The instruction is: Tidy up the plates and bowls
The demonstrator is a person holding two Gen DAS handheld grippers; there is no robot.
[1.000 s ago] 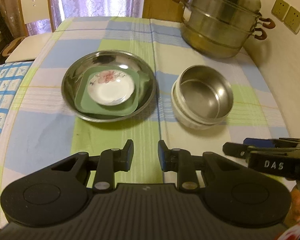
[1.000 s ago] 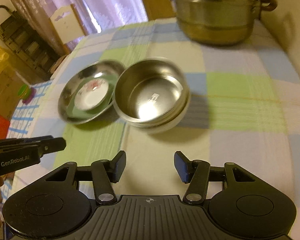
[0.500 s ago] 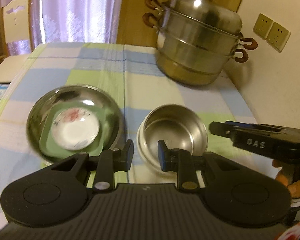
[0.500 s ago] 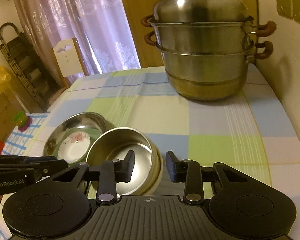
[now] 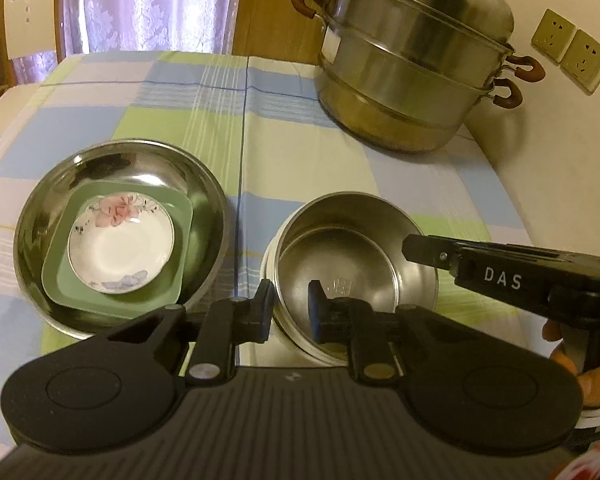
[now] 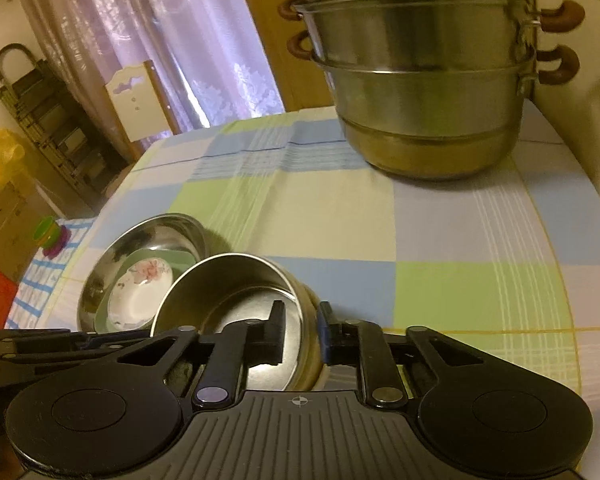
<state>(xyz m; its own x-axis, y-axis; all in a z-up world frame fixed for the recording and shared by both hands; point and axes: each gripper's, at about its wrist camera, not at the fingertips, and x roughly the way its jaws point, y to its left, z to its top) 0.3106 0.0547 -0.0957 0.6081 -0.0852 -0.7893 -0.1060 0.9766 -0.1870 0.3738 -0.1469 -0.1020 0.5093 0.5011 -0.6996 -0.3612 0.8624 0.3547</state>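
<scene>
Since both my left gripper and right gripper have just been closing and now pinch opposite rims of the steel bowl, I'd lift evenly so the stack stays level.

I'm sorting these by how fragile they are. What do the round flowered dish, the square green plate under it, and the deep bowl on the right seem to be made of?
Flowered dish: likely glazed ceramic, glossy white with a printed flower. Green plate: matte, evenly coloured, perhaps plastic or melamine; unclear. Deep bowl: polished stainless steel, mirror-like reflections; it sits nested in a whitish outer bowl of uncertain material.
</scene>
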